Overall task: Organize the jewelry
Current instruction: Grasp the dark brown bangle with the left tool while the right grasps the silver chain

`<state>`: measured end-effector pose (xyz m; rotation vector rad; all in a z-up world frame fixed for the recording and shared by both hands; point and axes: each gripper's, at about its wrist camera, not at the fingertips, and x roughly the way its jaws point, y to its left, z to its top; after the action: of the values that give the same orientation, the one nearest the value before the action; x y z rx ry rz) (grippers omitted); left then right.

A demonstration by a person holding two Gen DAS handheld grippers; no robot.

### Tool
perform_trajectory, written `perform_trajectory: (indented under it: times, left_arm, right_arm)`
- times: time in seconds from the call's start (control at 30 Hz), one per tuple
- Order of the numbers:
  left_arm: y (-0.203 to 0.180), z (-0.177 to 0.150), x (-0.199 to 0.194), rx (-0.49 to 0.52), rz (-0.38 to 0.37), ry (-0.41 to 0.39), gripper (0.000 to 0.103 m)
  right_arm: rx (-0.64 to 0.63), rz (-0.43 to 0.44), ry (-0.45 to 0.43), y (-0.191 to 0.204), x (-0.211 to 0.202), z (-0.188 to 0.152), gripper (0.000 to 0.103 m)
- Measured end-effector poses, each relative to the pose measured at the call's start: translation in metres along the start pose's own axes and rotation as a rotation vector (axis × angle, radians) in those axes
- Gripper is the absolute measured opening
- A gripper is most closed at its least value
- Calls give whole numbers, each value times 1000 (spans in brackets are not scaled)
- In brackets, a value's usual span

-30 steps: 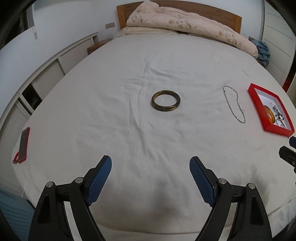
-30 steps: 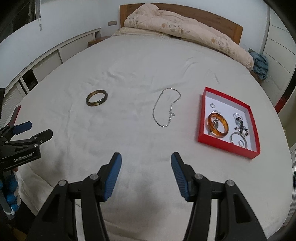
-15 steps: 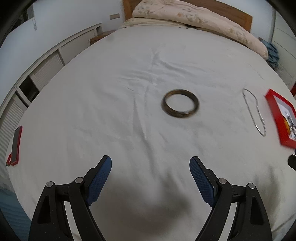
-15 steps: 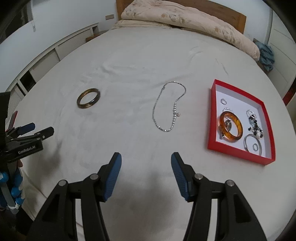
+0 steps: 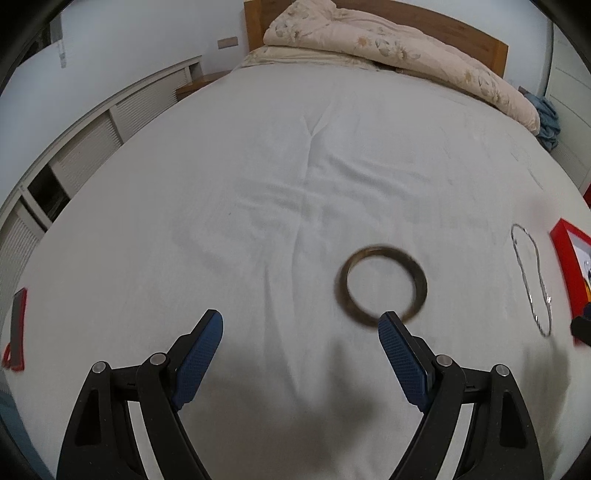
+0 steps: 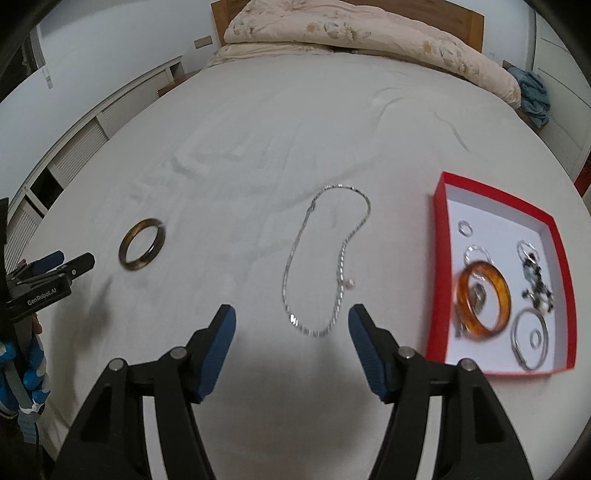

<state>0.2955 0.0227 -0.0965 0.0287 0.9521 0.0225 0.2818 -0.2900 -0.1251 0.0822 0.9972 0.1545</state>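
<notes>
Two handheld grippers angle steeply down over a white bedsheet [image 6: 258, 129] strewn with jewelry. The left gripper [image 5: 300, 330] hangs with its blue-padded jaws spread wide and nothing between them; a dark brown bangle [image 5: 382, 284] lies flat on the sheet just ahead of it, and in the left wrist view the tip of the gripper's right-hand finger overlaps the bangle's near rim, though whether it touches cannot be told. The right gripper [image 6: 291, 325] points at a silver chain necklace [image 6: 325, 266] laid in a long loop; its jaws are opening, the near end of the loop sits between the fingertips in the picture, and the pads press on nothing. A red tray [image 6: 495, 192] rests on the sheet to the right of the necklace, holding an amber bangle [image 6: 484, 299], several silver rings and hoops and a dark beaded piece too small to make out. From the right wrist view the left gripper appears at the far left edge, cut off by the frame, with part of a hand in a blue-and-white glove [image 6: 31, 369] below it. In the left wrist view the bangle is blurred, the tray is cropped to one red corner, and a red-edged flat thing [image 5: 16, 328] at the bed's left border is hard to identify. A rumpled floral quilt [image 6: 351, 33] lies against the wooden headboard [image 6: 469, 26]
</notes>
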Motion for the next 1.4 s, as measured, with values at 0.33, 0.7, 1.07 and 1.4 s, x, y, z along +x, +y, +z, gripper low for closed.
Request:
perform_trajectory:
  times: [0.33,0.7,1.07,1.4]
  left_arm:
    - [-18,16,43,52,-31,53,83]
    - [-25,9,68,77,-52,94,82]
    - [-31,5,65,87,-71,66,55]
    - [-47,13,66,68,-116,85,13]
  right_arm:
    - [15,-37,41,-8,49,18,62]
    - [33,-11,65,-18,78,14,64]
    - [-1,12,40,-25,75,4,40]
    - [37,59,75,-43,83,18,18]
